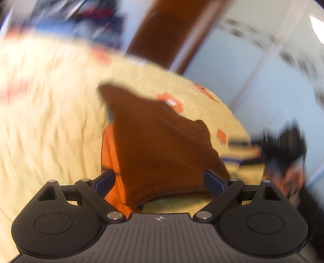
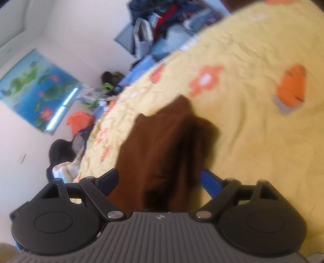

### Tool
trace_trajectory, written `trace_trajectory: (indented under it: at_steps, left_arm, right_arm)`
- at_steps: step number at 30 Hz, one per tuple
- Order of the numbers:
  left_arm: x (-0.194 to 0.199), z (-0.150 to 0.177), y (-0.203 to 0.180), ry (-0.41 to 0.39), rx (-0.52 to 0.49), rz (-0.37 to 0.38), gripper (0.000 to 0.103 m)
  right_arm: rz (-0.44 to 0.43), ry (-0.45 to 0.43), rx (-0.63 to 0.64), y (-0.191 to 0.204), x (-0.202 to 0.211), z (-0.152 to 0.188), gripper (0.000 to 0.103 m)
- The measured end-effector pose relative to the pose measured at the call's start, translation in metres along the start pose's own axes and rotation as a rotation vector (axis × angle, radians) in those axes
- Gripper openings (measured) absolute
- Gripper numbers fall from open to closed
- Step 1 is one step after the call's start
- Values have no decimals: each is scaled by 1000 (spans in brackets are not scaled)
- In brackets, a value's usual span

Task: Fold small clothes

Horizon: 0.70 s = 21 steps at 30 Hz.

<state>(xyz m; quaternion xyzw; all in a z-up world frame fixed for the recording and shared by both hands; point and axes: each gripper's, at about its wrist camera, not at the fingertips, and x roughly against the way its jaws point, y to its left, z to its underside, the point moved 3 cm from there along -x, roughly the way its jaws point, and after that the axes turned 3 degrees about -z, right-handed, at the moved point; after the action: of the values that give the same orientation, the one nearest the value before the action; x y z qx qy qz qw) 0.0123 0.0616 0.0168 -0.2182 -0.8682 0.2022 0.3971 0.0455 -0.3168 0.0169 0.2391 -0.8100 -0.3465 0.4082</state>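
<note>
A small brown garment (image 1: pixel 158 141) lies on the yellow flowered bedspread (image 1: pixel 50 121), partly over an orange cloth (image 1: pixel 110 153) at its left edge. My left gripper (image 1: pixel 159 176) stands open, its blue pads wide on either side of the garment's near end, not pressing it. In the right wrist view the same brown garment (image 2: pixel 162 141) stretches away from me on the bedspread (image 2: pixel 253 141), a dark fold down its middle. My right gripper (image 2: pixel 159 174) is open around its near end. A blurred black shape (image 1: pixel 283 141) at the right of the left wrist view looks like the other gripper.
The bed's edge runs diagonally on the left of the right wrist view. Beyond it lie a heap of mixed clothes (image 2: pixel 172 18), an orange item (image 2: pixel 80 121) on the floor and a blue flower poster (image 2: pixel 38 89) on the wall. A dark wooden post (image 1: pixel 162 30) rises behind the bed.
</note>
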Motion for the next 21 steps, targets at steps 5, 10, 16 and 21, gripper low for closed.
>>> trace_trajectory:
  at_steps: [5,10,16,21]
  left_arm:
    - [-39,1,18,114,196,83,73]
    - [-38,-1,15,176,198,56,23]
    - [-25,20,9,192,54,-30,25]
    - [17,8,-4,71,-34,-133,66]
  right_arm:
    - [-45,131,0,6,-29,37,76]
    - [-22,191,56,18,-37,48,22]
    - [6,224,136,17,-26,63,20]
    - [13,74,125,26,0,42,58]
